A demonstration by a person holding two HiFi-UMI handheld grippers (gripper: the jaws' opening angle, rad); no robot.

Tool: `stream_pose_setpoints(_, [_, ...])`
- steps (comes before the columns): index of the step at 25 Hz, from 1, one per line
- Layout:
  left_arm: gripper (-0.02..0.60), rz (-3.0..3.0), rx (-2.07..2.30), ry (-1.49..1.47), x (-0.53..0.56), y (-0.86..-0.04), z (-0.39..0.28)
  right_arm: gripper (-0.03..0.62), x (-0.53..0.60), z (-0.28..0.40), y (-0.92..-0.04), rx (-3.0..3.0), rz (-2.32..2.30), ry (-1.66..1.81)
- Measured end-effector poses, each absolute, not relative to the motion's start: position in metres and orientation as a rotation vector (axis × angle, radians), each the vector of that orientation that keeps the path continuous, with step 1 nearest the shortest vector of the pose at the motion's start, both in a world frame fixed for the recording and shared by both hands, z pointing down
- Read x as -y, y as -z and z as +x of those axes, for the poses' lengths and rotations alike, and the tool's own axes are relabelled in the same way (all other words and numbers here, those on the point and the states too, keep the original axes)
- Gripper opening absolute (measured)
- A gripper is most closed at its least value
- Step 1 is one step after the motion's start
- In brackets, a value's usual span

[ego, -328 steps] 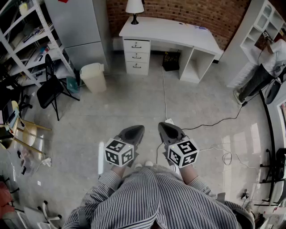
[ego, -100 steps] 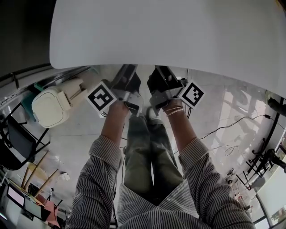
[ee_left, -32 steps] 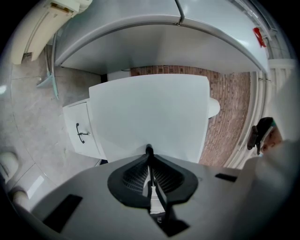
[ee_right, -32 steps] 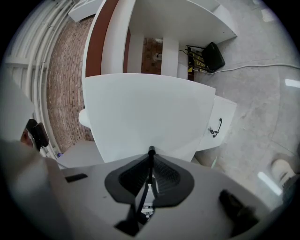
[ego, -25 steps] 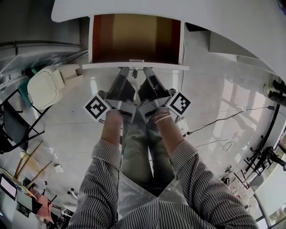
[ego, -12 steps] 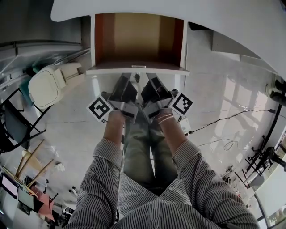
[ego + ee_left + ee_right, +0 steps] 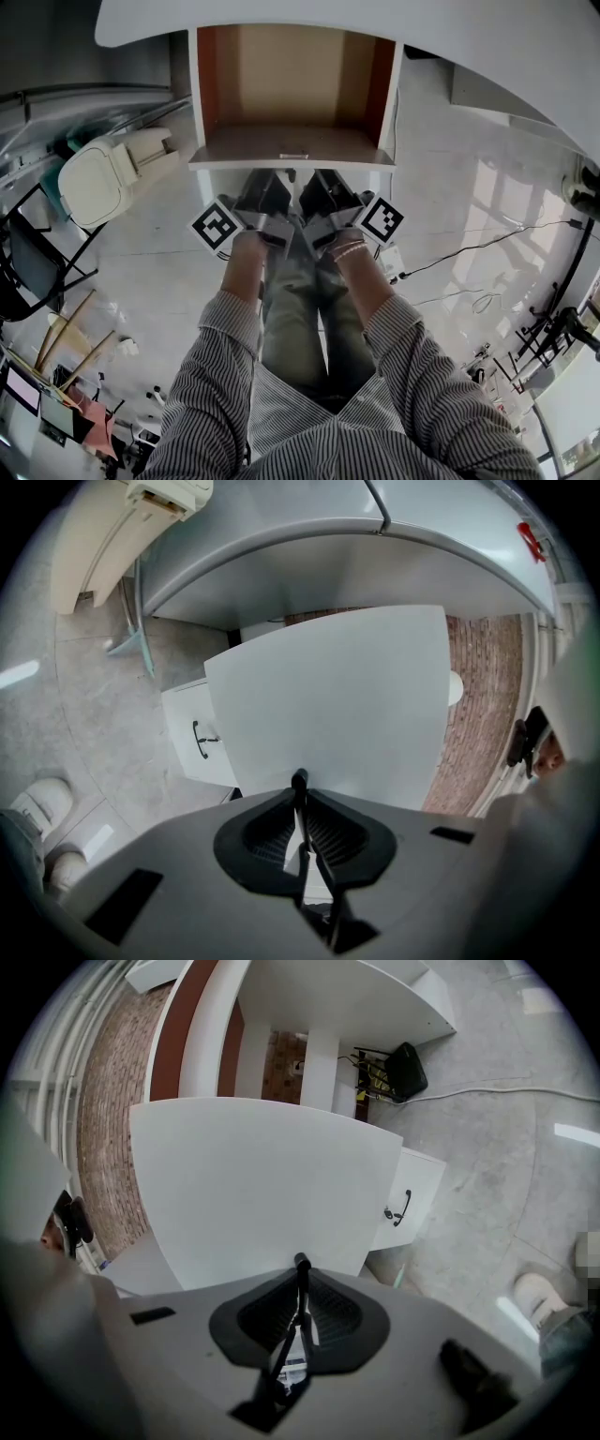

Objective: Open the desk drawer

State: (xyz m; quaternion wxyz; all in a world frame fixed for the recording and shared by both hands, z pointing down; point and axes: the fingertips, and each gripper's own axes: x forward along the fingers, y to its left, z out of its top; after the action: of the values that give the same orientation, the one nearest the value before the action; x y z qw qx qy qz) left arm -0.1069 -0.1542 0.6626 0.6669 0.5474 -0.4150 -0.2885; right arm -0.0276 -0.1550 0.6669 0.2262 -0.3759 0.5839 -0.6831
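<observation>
The top desk drawer (image 7: 292, 94) stands pulled out from under the white desktop (image 7: 422, 37), its brown wooden inside bare. In both gripper views its white front panel (image 7: 328, 705) (image 7: 253, 1185) fills the middle. My left gripper (image 7: 278, 178) (image 7: 298, 782) and right gripper (image 7: 309, 178) (image 7: 301, 1262) sit side by side at the middle of that front. Each is shut on the thin dark drawer handle (image 7: 298, 778) (image 7: 301, 1260), which shows as a small dark nub at the jaw tips. Most of the handle is hidden behind the grippers.
A lower drawer with a black handle (image 7: 202, 740) (image 7: 401, 1206) stays shut below. A beige bin (image 7: 98, 178) stands left of the desk, a black chair (image 7: 28, 272) further left. A cable (image 7: 487, 248) runs over the floor at right. A black bag (image 7: 409, 1070) lies under the desk.
The drawer has slid further out toward the person, showing more of its inside. Both grippers came back with its front and sank a little.
</observation>
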Motion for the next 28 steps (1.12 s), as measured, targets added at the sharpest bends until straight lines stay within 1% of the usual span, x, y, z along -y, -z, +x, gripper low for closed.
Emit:
stream_pose_setpoints(17, [0.035, 1.172, 0.931, 0.622, 0.148, -0.701, -0.108, 0.04, 0.147, -0.03, -0.704, -1.611, -1.078, 1.963])
stream_pose_setpoints(22, [0.034, 1.178, 0.942, 0.642, 0.148, -0.704, -0.109, 0.04, 0.147, -0.029, -0.706, -1.619, -1.061, 1.936])
stream_pose_setpoints(28, [0.035, 1.17, 0.95, 0.621, 0.145, -0.703, -0.105, 0.041, 0.141, -0.03, -0.709, -1.525, -1.014, 1.992])
